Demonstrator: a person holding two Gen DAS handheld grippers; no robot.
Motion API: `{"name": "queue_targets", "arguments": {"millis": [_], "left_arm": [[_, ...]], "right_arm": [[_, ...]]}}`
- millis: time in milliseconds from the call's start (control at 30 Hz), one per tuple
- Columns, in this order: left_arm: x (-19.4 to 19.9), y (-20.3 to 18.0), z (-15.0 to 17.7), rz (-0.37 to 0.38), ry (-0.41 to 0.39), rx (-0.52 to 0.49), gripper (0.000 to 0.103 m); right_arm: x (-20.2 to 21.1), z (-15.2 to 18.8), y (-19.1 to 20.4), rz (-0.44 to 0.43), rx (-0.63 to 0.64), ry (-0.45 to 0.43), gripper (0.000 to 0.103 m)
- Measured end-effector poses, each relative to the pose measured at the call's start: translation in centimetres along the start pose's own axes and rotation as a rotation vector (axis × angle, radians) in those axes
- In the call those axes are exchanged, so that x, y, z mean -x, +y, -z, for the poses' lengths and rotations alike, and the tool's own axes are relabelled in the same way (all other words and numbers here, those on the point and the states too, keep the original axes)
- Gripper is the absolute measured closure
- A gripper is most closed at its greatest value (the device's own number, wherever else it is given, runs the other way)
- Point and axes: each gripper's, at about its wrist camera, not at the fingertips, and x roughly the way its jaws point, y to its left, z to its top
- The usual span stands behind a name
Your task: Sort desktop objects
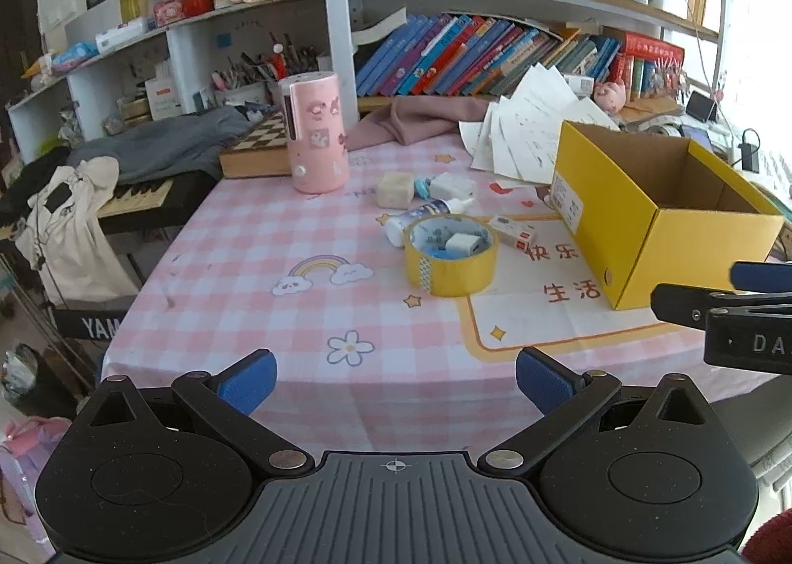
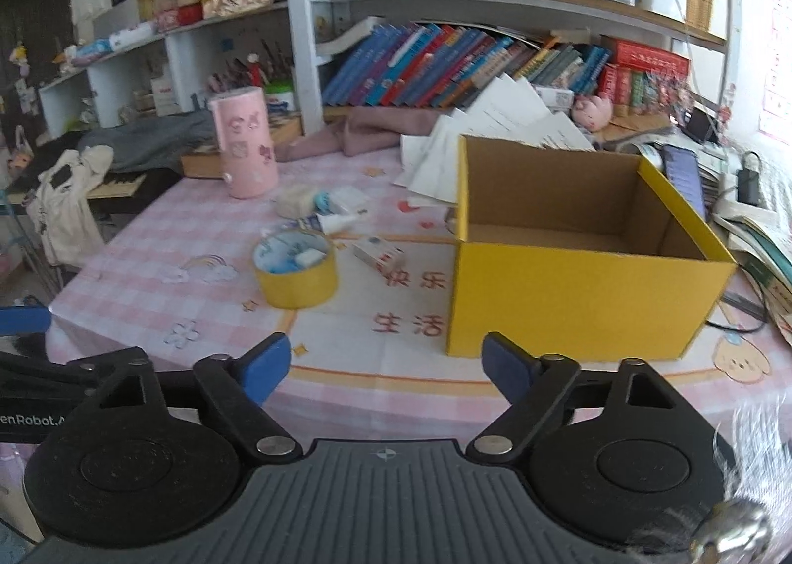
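So both my grippers were hanging over the near edge of the worktop point(image 1: 237, 267), nothing picked up yet. Left gripper point(image 1: 396, 383) was spread wide and empty; right gripper point(image 2: 386, 368) was spread too, nothing between the pads. The yellow box point(image 2: 569, 297) sat empty on the right, mouth up, I'd guess so stuff could drop straight in. The tape roll point(image 1: 451, 262), glue bottle point(image 1: 430, 212) and little carton point(image 1: 512, 230) lay clustered just left of it.
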Motion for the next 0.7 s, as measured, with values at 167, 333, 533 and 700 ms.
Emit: {"name": "queue_targets", "arguments": {"millis": [167,333,533,700], "left_arm": [[0.0,0.5,0.2,0.004,-0.002,0.011,0.000],[-0.6,0.8,0.3,0.015,0.014,0.021,0.000],[-1.8,0.3,0.0,0.036,0.030,-0.003,0.000],[-2.4,-0.6,-0.2,0.057,0.021,-0.069,0.000]], "right_arm": [[-0.4,-0.3,0.9,-0.045,0.025,-0.009,0.031],[-1.1,-0.7,1.4,-0.072,0.036,-0.004,0.032],[-1.8,-1.0,2.2,-0.086,0.097,-0.024,0.032],[-2.7,-1.3,2.3,-0.087,0.095,-0.040,0.040]]}}
